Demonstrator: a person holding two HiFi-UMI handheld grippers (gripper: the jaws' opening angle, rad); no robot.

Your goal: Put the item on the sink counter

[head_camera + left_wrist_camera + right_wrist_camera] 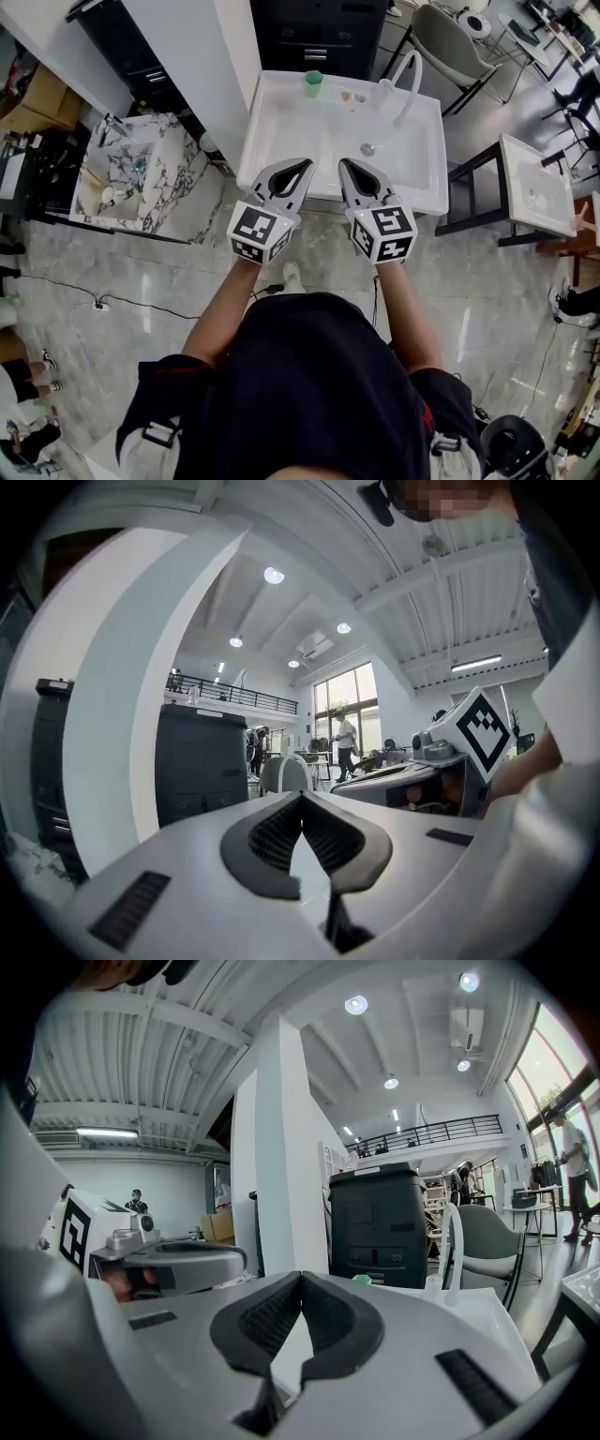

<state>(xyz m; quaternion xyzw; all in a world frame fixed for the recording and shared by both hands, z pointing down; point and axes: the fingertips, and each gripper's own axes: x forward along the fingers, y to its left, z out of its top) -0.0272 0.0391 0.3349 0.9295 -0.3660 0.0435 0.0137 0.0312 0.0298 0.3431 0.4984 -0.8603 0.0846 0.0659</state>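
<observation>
A white sink [281, 103] stands before me, with a small green cup [313, 82] on its back counter beside a curved white faucet [408, 84]. My left gripper [300, 167] and right gripper [347, 166] hover side by side over the sink's front rim. Both are shut with nothing between the jaws. In the left gripper view the left gripper [302, 799] has its pads meeting at the tips. In the right gripper view the right gripper [300, 1277] looks the same, and the green cup [362, 1280] and faucet [453, 1241] show beyond it.
A black cabinet [319, 33] stands behind the sink and a white pillar [202, 66] to its left. A marble basin [141, 178] sits at left, another white basin [539, 187] at right, a grey chair [450, 42] behind. Two small bits [353, 96] lie near the faucet.
</observation>
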